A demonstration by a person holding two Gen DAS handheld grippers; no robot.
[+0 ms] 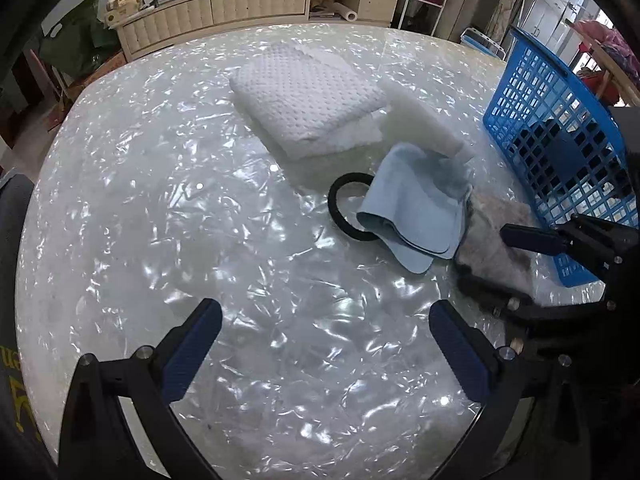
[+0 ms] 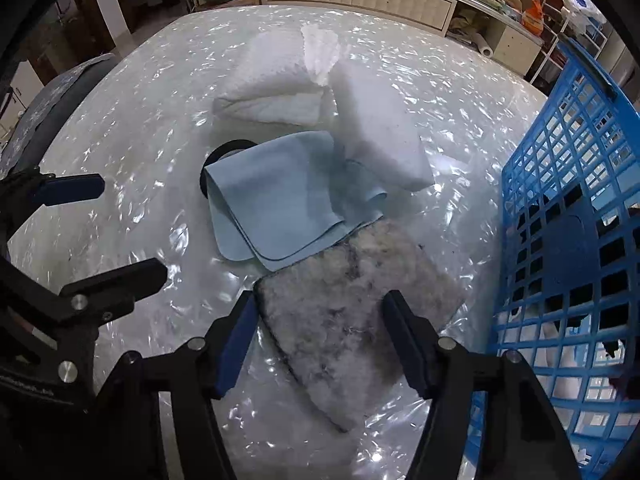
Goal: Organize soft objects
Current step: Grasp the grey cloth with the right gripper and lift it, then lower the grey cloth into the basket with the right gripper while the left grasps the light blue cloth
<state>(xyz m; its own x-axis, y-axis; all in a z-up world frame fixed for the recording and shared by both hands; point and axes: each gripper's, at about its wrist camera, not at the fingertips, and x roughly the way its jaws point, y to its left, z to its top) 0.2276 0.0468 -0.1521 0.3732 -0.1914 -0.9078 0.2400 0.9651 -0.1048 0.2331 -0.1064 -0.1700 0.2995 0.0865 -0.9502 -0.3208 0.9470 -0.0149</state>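
A grey mottled felt pad (image 2: 344,320) lies flat on the table beside the blue basket (image 2: 560,168). My right gripper (image 2: 318,330) is open, with its fingers either side of the pad's near part. A folded light blue cloth (image 2: 280,196) lies behind it, over a black ring band (image 1: 340,204). A white foam block (image 2: 380,120) and a folded white dotted towel (image 1: 304,100) lie further back. My left gripper (image 1: 326,340) is open and empty over bare table. The right gripper's fingers (image 1: 532,238) show at the right of the left wrist view, on the pad (image 1: 492,248).
The table (image 1: 160,200) is round with a shiny pearly white top. The blue basket (image 1: 560,128) stands on its right part with a dark item inside. A cream cabinet (image 1: 240,4) with clutter stands beyond the table. The left gripper (image 2: 64,208) shows at the left of the right wrist view.
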